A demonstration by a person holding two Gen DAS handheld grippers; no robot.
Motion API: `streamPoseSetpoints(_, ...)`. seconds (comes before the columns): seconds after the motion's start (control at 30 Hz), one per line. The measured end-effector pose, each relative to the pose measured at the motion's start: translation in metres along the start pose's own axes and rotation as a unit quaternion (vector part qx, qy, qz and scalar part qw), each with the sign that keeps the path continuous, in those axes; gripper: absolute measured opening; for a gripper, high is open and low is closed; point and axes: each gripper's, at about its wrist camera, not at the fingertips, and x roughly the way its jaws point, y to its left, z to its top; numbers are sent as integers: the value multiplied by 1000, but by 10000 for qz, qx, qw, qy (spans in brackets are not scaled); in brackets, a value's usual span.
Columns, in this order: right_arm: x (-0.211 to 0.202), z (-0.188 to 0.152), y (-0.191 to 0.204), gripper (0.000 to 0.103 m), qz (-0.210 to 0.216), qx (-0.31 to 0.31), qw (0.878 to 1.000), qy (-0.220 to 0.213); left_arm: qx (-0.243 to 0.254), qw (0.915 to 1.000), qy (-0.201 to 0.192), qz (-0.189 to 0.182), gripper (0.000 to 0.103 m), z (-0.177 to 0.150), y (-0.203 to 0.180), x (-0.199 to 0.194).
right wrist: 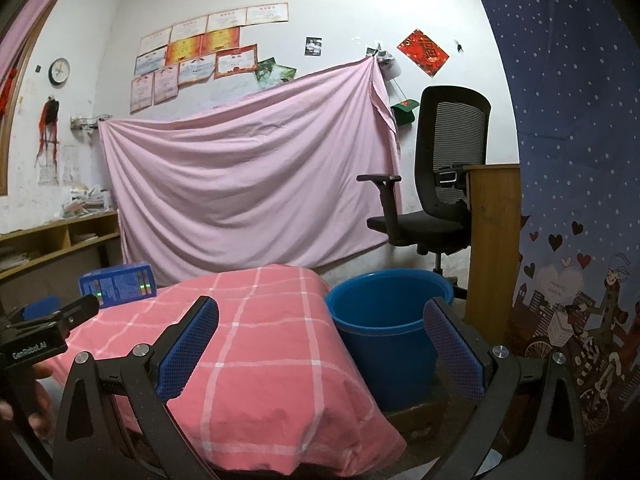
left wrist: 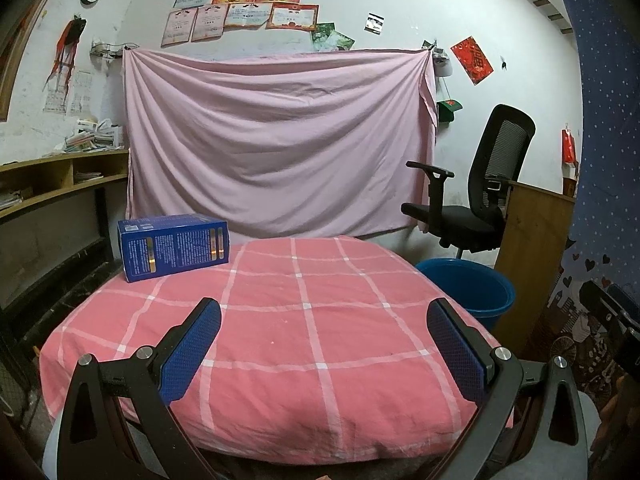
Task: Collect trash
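A blue cardboard box [left wrist: 174,246] lies on its side at the far left corner of a table under a pink checked cloth [left wrist: 304,332]. In the right wrist view the same blue box [right wrist: 116,285] shows small at the far left edge. A blue plastic bucket [right wrist: 386,320] stands on the floor to the right of the table, also the bucket [left wrist: 470,290] in the left wrist view. My left gripper [left wrist: 324,314] hangs open over the near middle of the cloth, nothing between its fingers. My right gripper [right wrist: 320,314] is open over the table's right edge, beside the bucket.
A black office chair [right wrist: 432,184] and a wooden cabinet [right wrist: 494,248] stand behind the bucket. A pink sheet [left wrist: 276,140] hangs on the back wall. Wooden shelves [left wrist: 52,184] run along the left. A patterned blue curtain [right wrist: 572,160] closes the right side.
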Motion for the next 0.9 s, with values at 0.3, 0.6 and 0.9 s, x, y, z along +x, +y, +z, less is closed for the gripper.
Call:
streamPoseSetpoints(0.3,0,0,-1,103,4,2,10000,4,-12,10000,16,5,101,-1,0,-1)
streamPoseSetpoints(0.6,0,0,-1,103,3,5,10000,8,-21,10000,11,16,101,0,0,0)
streamPoseSetpoints(0.9,0,0,0,103,5,4,10000,8,-19,10000,9,27,101,0,0,0)
